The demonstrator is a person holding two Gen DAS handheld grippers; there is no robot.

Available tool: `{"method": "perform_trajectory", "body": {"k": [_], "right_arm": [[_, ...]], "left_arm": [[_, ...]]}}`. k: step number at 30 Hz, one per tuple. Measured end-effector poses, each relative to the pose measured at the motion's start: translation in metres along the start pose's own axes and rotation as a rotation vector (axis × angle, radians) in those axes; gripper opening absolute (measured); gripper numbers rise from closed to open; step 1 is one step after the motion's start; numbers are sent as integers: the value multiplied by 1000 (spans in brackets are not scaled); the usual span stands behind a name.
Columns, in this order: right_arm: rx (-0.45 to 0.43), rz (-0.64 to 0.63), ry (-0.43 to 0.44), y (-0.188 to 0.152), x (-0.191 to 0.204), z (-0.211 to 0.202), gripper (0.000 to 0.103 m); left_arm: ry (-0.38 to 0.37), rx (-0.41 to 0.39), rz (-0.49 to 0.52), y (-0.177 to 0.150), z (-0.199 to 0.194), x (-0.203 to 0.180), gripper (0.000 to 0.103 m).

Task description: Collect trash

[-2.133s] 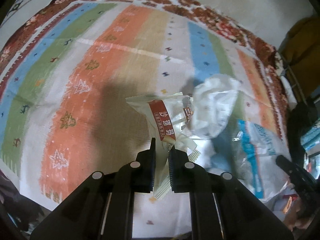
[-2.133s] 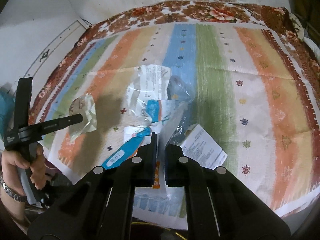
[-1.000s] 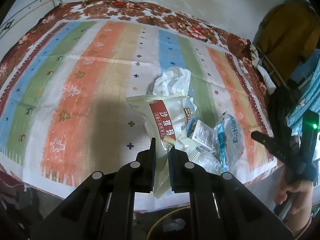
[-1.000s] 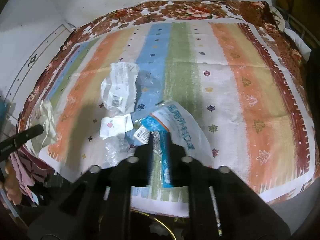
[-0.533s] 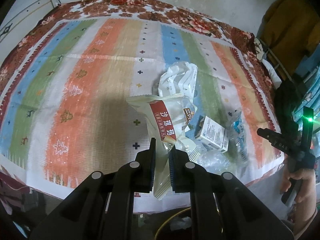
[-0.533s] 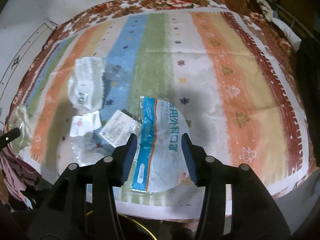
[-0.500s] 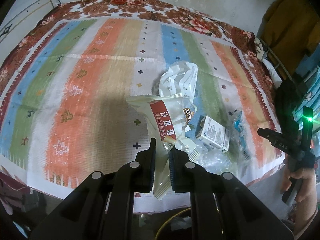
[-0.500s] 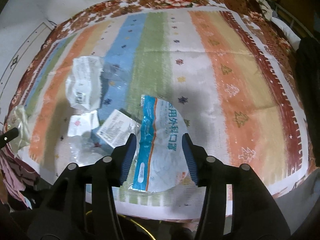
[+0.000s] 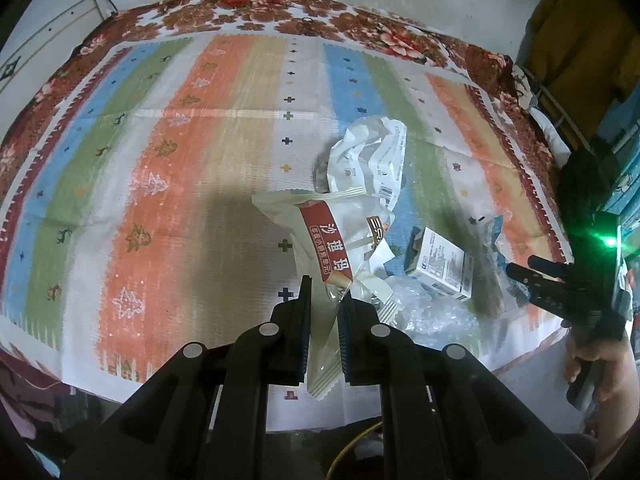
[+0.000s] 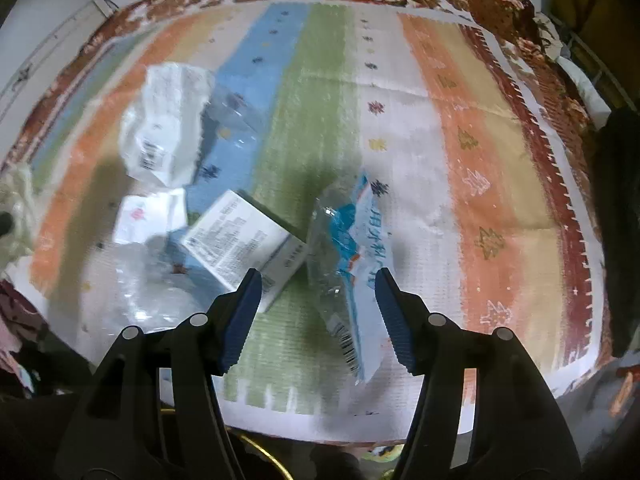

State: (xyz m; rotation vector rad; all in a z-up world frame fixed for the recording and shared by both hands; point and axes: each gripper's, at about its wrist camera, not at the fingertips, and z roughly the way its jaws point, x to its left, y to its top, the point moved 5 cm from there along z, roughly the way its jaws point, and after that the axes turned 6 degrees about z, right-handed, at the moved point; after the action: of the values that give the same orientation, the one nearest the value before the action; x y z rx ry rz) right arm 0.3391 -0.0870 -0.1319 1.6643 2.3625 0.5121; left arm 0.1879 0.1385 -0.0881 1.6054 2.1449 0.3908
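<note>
We note left gripper (image 9: 322,300) clamped on red-label wrapper (image 9: 326,248), held above striped cloth (image 9: 192,184). Right gripper (image 10: 318,280) spread wide, gripping nothing, over blue-white bag (image 10: 356,248) near cloth's front edge. One box (image 10: 240,240) beside bag; one crumpled white bag (image 10: 164,120) behind.

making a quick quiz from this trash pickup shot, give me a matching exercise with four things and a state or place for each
Things:
1. snack wrapper with red label
2. blue and white plastic bag
3. small printed box
4. crumpled white wrapper

States:
A. lying on the cloth, beyond the other litter
B. between the open fingers of the right hand-held gripper
C. clamped in the left hand-held gripper
D. lying on the cloth, next to the blue and white bag

Pairs: 1-C, 2-B, 3-D, 4-A
</note>
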Motion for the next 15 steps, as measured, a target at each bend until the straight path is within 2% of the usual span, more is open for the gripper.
{"method": "perform_trajectory", "body": {"k": [6,15], "right_arm": [[60,-3,-55,-5,-6,25,53],[101,12,-68,-11,-11,40,24]], "left_arm": [[9,10,6,2,6,0,11],[11,19,21,0,7,-2,11]]}}
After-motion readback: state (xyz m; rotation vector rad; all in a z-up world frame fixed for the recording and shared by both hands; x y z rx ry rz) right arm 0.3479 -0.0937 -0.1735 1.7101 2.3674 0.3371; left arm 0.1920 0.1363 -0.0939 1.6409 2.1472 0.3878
